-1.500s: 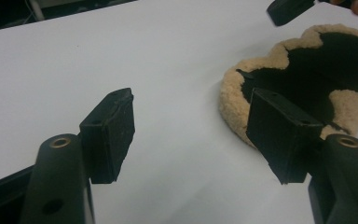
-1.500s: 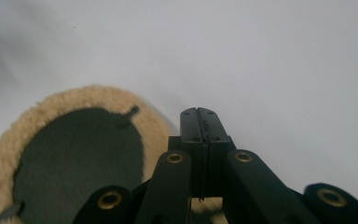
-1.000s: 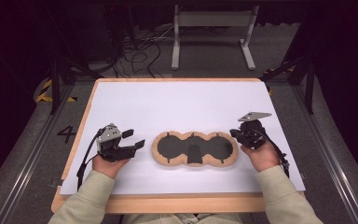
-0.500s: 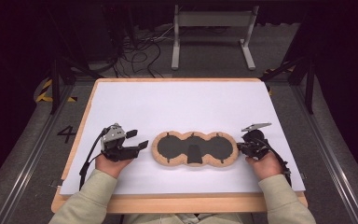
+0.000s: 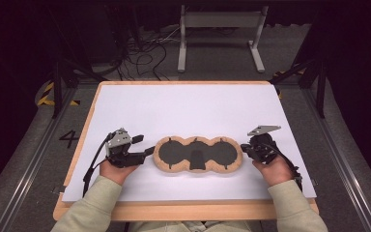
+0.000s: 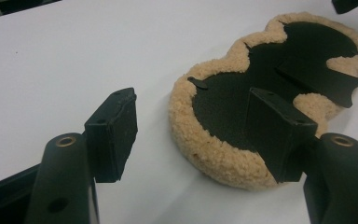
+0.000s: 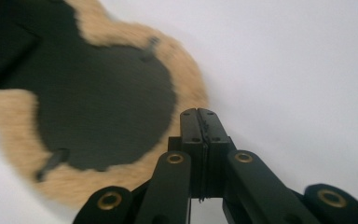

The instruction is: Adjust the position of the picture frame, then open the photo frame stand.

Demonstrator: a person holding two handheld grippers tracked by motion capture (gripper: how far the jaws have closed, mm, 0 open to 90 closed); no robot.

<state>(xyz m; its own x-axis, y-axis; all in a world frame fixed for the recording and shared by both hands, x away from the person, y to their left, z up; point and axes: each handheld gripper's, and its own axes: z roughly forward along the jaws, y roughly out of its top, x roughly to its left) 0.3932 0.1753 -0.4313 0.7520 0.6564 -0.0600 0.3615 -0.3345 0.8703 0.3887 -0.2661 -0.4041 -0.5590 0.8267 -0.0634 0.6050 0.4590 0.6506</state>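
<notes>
Now, on the left, the left gripper (image 5: 147, 151) sits with its fingers (image 6: 114, 130) spread wide, straddling the near end of the fleecy tan pad (image 5: 198, 154), which lies flat mid-surface (image 5: 183, 108). At its far end, the right gripper (image 5: 245, 147) has fingers (image 7: 198, 133) pressed together, empty, just beside the rim.

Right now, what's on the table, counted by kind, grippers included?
Fleece pad: 1
Grippers: 2, left gripper open, right gripper shut
Total: 3
</notes>
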